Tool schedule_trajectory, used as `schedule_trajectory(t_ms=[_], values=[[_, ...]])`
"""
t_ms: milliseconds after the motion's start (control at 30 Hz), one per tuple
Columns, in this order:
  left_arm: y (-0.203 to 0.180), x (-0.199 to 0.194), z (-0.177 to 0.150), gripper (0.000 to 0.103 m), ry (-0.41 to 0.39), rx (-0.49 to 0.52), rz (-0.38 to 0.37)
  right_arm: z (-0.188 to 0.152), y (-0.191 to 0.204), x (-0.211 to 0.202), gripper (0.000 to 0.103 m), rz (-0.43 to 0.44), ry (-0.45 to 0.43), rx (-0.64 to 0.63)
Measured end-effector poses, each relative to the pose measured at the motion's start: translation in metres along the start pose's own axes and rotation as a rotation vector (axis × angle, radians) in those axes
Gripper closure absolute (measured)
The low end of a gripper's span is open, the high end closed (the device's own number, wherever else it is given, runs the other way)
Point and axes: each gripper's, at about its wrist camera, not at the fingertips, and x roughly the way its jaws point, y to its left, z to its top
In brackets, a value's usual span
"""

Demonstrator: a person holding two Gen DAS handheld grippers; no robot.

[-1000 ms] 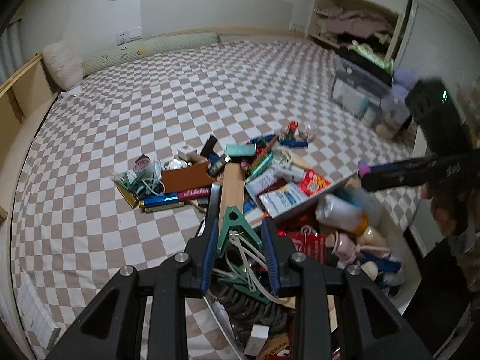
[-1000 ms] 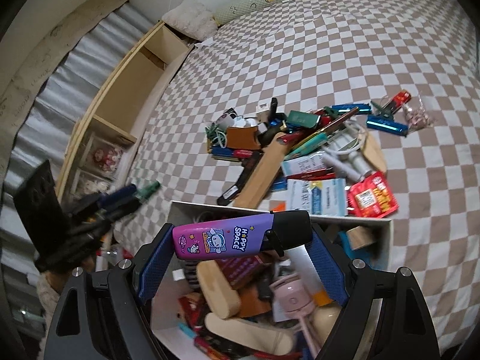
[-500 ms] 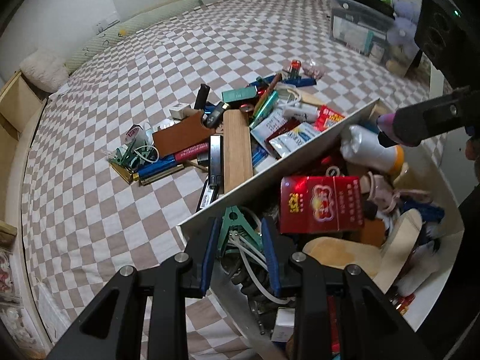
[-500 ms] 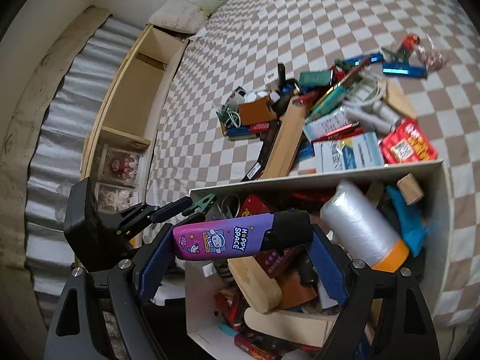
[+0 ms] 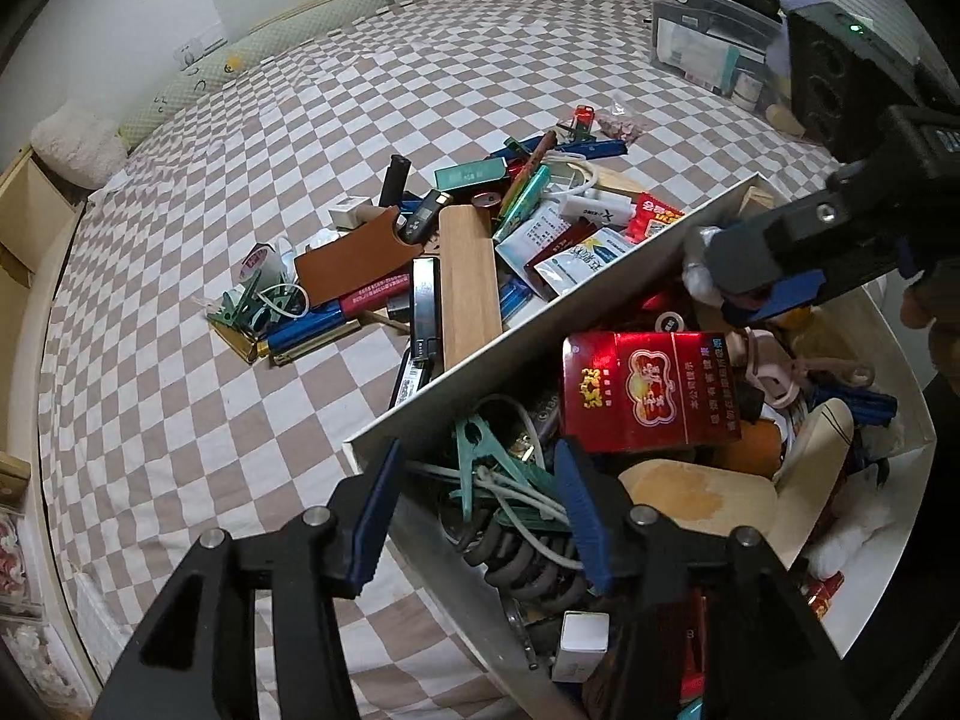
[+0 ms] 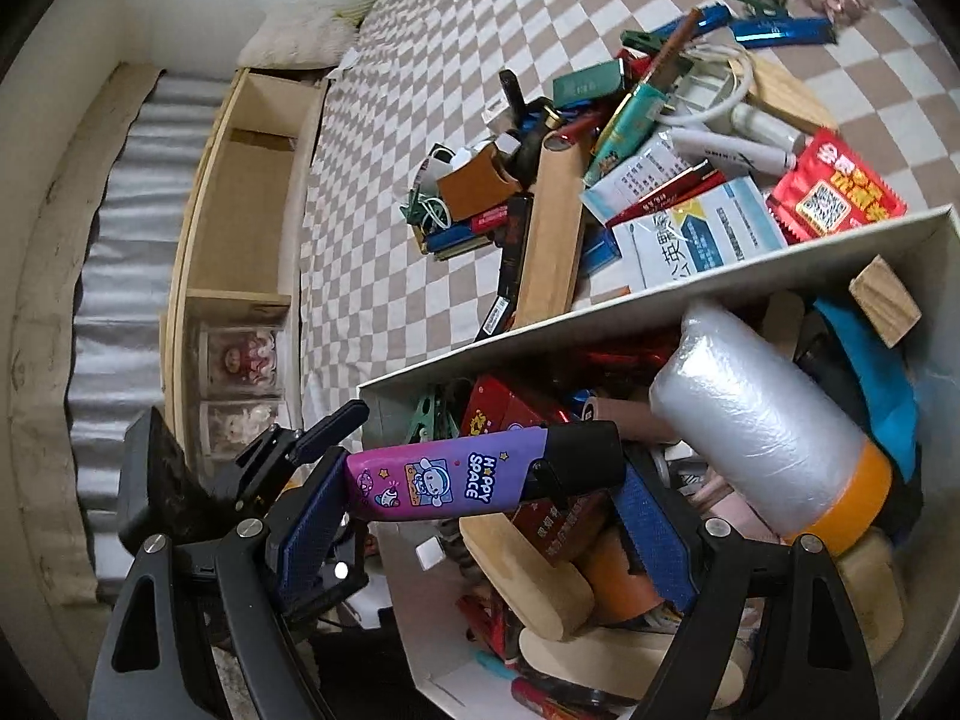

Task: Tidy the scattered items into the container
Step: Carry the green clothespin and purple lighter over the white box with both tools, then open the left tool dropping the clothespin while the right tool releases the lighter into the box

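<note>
A white box (image 5: 540, 324) at the bed's edge is full of items. My left gripper (image 5: 474, 492) is open over its near corner; the green clip (image 5: 480, 456) with a white cord lies loose between its pads, on the contents. My right gripper (image 6: 480, 498) is shut on a purple "Happy Space" pen-shaped case (image 6: 456, 480) and holds it above the box (image 6: 630, 306). It shows as a dark arm in the left wrist view (image 5: 774, 252). A pile of scattered items, with a wooden block (image 5: 468, 288) and a brown leather pouch (image 5: 354, 258), lies on the checkered bed beyond the box.
In the box lie a red cigarette pack (image 5: 648, 390), a roll of plastic wrap (image 6: 762, 414) and wooden pieces. A wooden shelf unit (image 6: 240, 210) stands beside the bed. Storage bins (image 5: 708, 42) sit at the far right. A white pillow (image 5: 72, 144) lies at the bed's head.
My left gripper moved over the box, opened and let go of the green clip, which now rests in the box. My right gripper lowered over the box, still holding the purple case.
</note>
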Motion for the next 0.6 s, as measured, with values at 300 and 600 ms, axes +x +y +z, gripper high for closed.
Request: schedule_trajectory(t_ms=[300, 600], values=[[-0.005, -0.002, 0.0, 0.051, -0.002, 0.022, -0.011, 0.003, -0.014, 0.006, 0.017, 0.022, -0.001, 0.12], [-0.004, -0.004, -0.003, 0.041, -0.011, 0.029, -0.002, 0.003, -0.027, -0.001, 0.003, 0.006, -0.046, 0.23]])
